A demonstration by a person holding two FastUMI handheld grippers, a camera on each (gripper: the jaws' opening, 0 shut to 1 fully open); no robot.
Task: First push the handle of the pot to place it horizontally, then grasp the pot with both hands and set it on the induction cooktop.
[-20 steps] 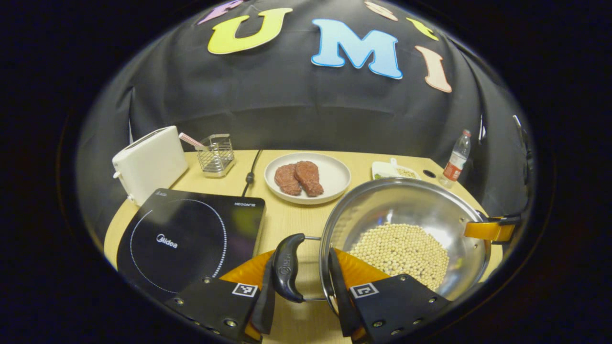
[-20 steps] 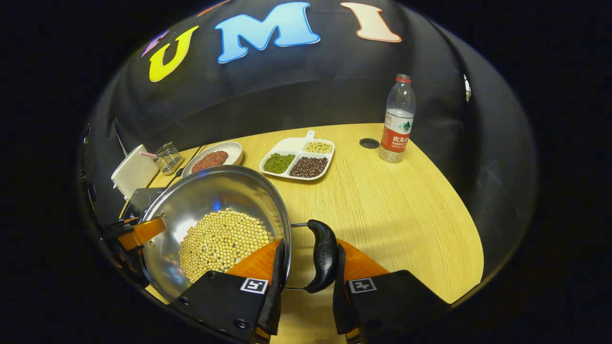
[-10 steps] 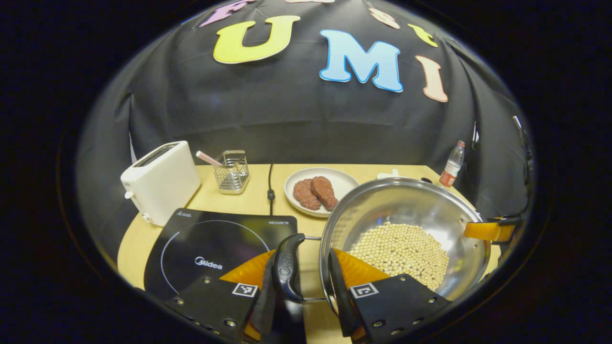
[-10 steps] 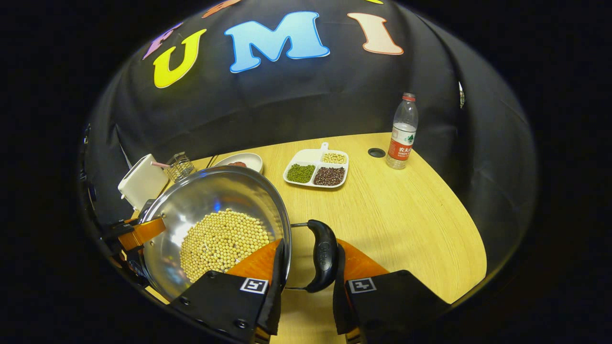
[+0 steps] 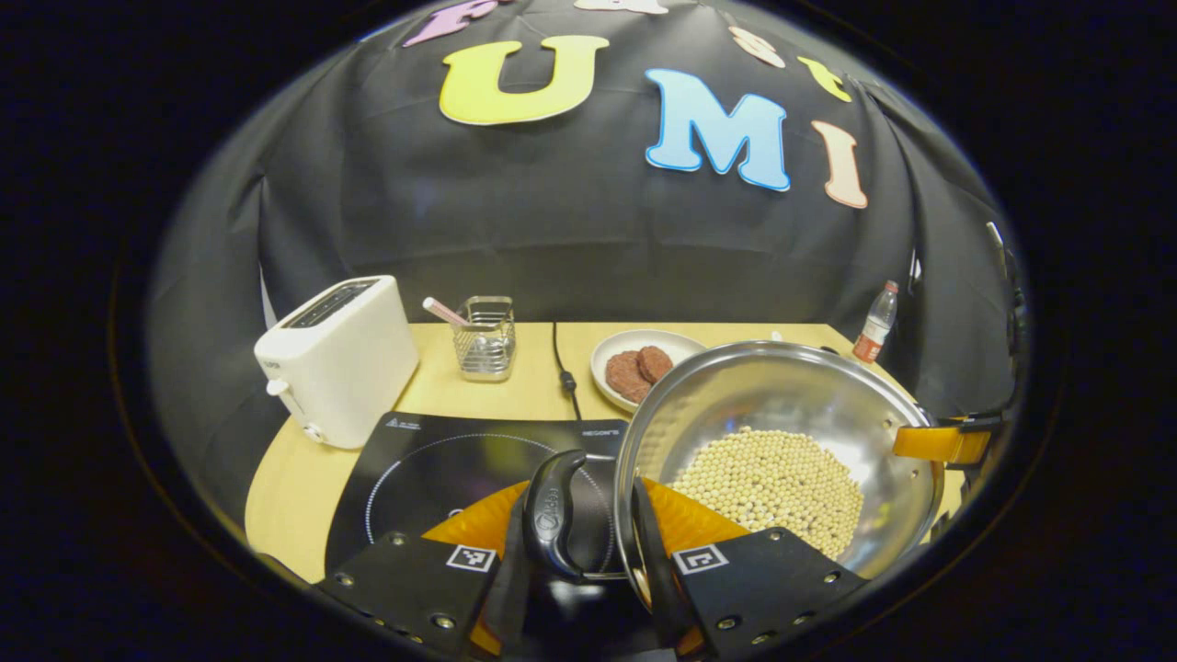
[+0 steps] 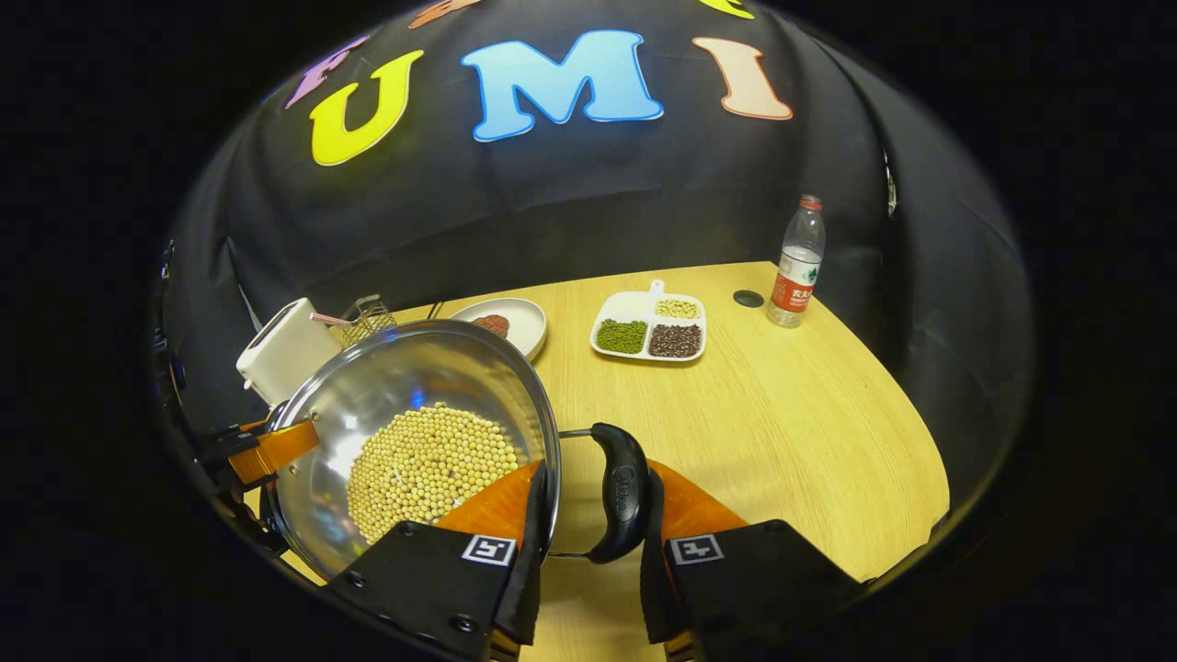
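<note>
A: What are your left gripper fingers on?

B: They pinch the glossy black loop handle of the pot, a round, polished steel bowl shape. It sits just right of those fingers, raised over the near edge of the induction cooktop, a flat black glass slab under your fingers.

A: And your right gripper?

B: Its fingers press on the opposite black handle, with the pot just left of them above the pale wood-grain desk.

A: What's in it?

B: A heap of small, round, pale soybeans. Ahead of your right fingers, a white divided tray holds green, dark and pale beans in separate compartments; a white plate carries two reddish meat pieces.
</note>
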